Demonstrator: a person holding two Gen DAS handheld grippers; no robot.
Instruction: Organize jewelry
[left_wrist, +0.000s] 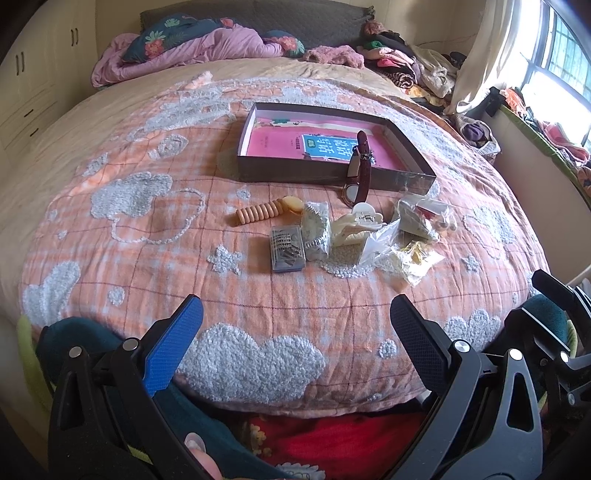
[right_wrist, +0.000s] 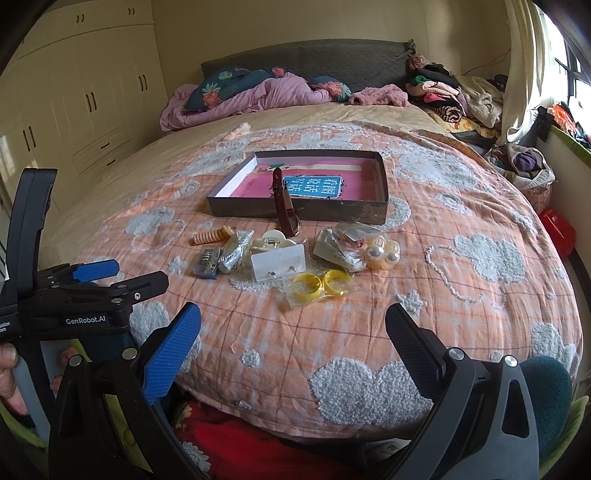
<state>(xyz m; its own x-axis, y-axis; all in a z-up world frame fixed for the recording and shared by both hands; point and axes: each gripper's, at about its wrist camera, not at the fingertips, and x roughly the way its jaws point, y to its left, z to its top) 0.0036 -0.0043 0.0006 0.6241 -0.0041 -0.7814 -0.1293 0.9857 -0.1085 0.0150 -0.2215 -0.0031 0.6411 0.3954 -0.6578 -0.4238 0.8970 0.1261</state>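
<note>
- My left claw (left_wrist: 295, 339) and right claw (right_wrist: 291, 339) both hang released, holding nothing, at the near edge of the orange plaid quilted bed (right_wrist: 461, 229).
- The maroon leather-strap watch (right_wrist: 283, 206) drapes over the shallow grey cardboard box's (right_wrist: 295, 212) front wall at twelve o'clock; the loose clear-bagged jewelry pile (right_wrist: 295, 254) lies just short of it.
- I judge the slick bags may slip, and the soft quilt could let small pieces sink away from a pinch.
</note>
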